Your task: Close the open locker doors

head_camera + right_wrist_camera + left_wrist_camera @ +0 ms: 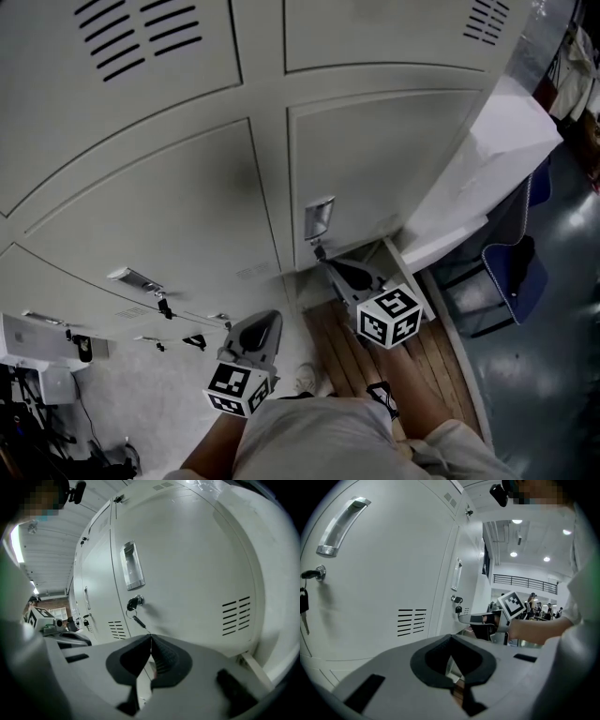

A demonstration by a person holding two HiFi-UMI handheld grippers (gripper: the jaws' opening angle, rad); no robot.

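Pale grey locker door (375, 159), with a recessed handle (319, 217) and a key (320, 249) hanging in the lock under it, is serving here as the reference for all positions. It is lying flush with its frame, as are the doors to its left and above it. The right gripper (325, 261) is pointing at the door's left edge, its tips just below the key. The right gripper view is showing its two jaws pressing together with nothing between them, and the key's tag is dangling just above the tips; whether they are touching cannot be told. The left gripper (270, 319) is hovering further left of the door, in front of the neighbouring door (159, 216) and clear of it. Its jaws are meeting at the tips, with a small gap showing behind them, and are gripping nothing. That neighbouring door is carrying a bar handle (134, 278) and its own key (165, 307). At the reference door's right edge a bright white panel (487, 169) is jutting outward — whether it is an open door or the side of the bank cannot be told. Below the door a wooden slatted board (441, 361) is lying on the floor, and the person's forearm (422, 403) is reaching over it toward the door
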